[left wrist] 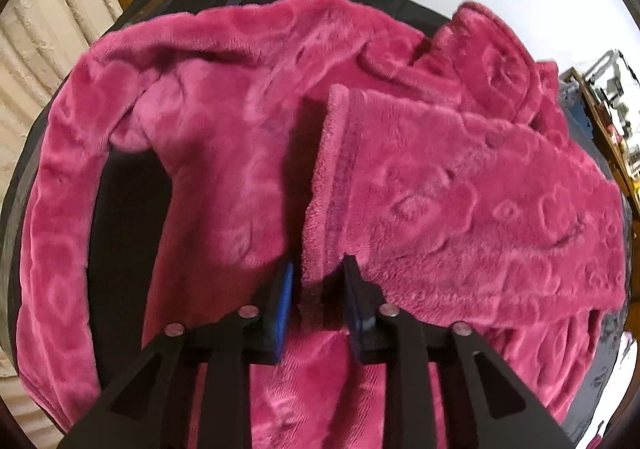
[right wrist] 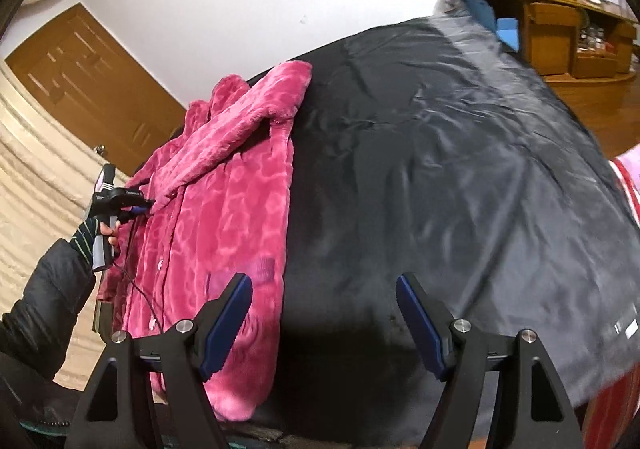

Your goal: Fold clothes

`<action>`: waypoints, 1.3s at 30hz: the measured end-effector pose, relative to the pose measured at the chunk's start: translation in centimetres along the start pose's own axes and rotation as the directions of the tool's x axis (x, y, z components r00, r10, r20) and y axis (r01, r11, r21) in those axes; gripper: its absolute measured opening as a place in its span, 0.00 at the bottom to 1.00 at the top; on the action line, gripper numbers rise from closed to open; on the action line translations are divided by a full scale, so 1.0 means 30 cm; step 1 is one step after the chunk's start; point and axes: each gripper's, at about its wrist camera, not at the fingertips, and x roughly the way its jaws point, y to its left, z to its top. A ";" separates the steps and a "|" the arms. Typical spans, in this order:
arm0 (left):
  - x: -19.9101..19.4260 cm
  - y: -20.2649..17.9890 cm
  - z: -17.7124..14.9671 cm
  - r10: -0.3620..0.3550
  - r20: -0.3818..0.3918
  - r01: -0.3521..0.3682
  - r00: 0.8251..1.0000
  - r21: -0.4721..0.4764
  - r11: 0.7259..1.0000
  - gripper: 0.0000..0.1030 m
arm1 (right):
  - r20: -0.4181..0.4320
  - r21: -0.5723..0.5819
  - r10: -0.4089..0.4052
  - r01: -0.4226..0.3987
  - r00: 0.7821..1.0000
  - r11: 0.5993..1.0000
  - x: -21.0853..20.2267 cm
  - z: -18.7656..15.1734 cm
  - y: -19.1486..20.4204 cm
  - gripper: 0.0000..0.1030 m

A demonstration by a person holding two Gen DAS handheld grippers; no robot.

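A pink fleece garment (left wrist: 208, 153) lies spread on a dark cover (left wrist: 124, 217). Its long left sleeve curves down the left side. The other sleeve (left wrist: 460, 201) is folded across the body, cuff toward me. My left gripper (left wrist: 319, 285) is shut on that cuff's edge, with fleece bunched between the blue pads (left wrist: 285, 301). In the right wrist view the garment (right wrist: 224, 209) lies at the left of the cover (right wrist: 440, 169), and the left gripper (right wrist: 149, 205), held by a hand, pinches the raised sleeve. My right gripper (right wrist: 324, 313) stands open over the bare cover beside the garment's hem, holding nothing.
A wooden door (right wrist: 92, 89) and cream quilted bedding (right wrist: 32, 177) lie left of the cover. A cluttered wooden desk (right wrist: 560, 29) stands at the far right. A red striped cloth (right wrist: 628, 185) shows at the right edge. The person's dark sleeve (right wrist: 44, 289) is at lower left.
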 end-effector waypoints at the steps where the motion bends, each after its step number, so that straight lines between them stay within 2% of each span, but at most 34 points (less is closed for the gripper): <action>1: -0.019 0.002 -0.010 -0.012 0.008 0.012 1.000 0.000 1.000 0.30 | 0.006 -0.003 -0.006 0.006 1.000 1.000 -0.023 -0.019 0.003 0.74; 6: -0.167 0.051 -0.083 -0.092 0.062 0.095 0.994 -0.036 0.995 0.31 | 0.030 -0.038 -0.018 0.019 0.999 0.999 -0.106 -0.110 0.055 0.74; 10: -0.296 0.183 -0.210 -0.161 0.079 0.167 0.984 -0.082 0.982 0.48 | 0.045 -0.031 0.028 -0.026 0.999 0.999 -0.116 -0.175 0.121 0.74; 13: -0.357 0.318 -0.310 -0.188 0.090 0.198 0.978 -0.122 0.973 0.56 | 0.034 -0.029 0.074 -0.073 0.997 0.997 -0.087 -0.221 0.193 0.75; 16: -0.361 0.442 -0.378 -0.187 0.073 0.195 0.980 -0.133 0.972 0.57 | 0.023 -0.031 0.092 -0.092 0.995 0.995 -0.060 -0.252 0.264 0.75; 20: -0.364 0.592 -0.443 -0.111 0.069 0.117 0.991 -0.083 0.990 0.57 | 0.014 -0.027 0.117 -0.117 0.993 0.993 -0.011 -0.264 0.375 0.75; 24: -0.359 0.727 -0.463 -0.133 0.071 0.137 0.989 -0.049 0.989 0.61 | -0.017 -0.019 0.139 -0.140 0.990 0.990 0.114 -0.230 0.530 0.75; 26: -0.359 0.761 -0.470 -0.157 0.083 0.157 0.984 0.004 0.988 0.65 | -0.035 -0.010 0.163 -0.163 0.986 0.987 0.189 -0.207 0.621 0.75; 29: -0.353 0.787 -0.480 -0.188 0.108 0.176 0.976 0.111 0.978 0.71 | -0.071 -0.062 0.195 -0.199 0.978 0.978 0.302 -0.185 0.810 0.75; 31: -0.338 0.780 -0.489 -0.182 0.114 0.153 0.977 0.227 0.962 0.72 | -0.099 -0.111 0.218 -0.229 0.971 0.967 0.375 -0.180 0.955 0.75; 33: -0.316 0.759 -0.499 -0.141 0.129 0.087 0.982 0.356 0.931 0.72 | -0.124 -0.173 0.219 -0.238 0.968 0.956 0.422 -0.189 1.071 0.75; 35: -0.299 0.745 -0.513 -0.114 0.149 0.032 0.982 0.467 0.884 0.72 | -0.146 -0.231 0.208 -0.238 0.967 0.944 0.462 -0.206 1.170 0.75; 37: -0.288 0.745 -0.521 -0.104 0.169 -0.003 0.980 0.538 0.843 0.72 | -0.163 -0.245 0.199 -0.236 0.966 0.940 0.488 -0.221 1.222 0.75; 39: -0.284 0.767 -0.522 -0.123 0.177 0.003 0.976 0.562 0.827 0.72 | -0.182 -0.248 0.191 -0.233 0.965 0.940 0.513 -0.234 1.262 0.75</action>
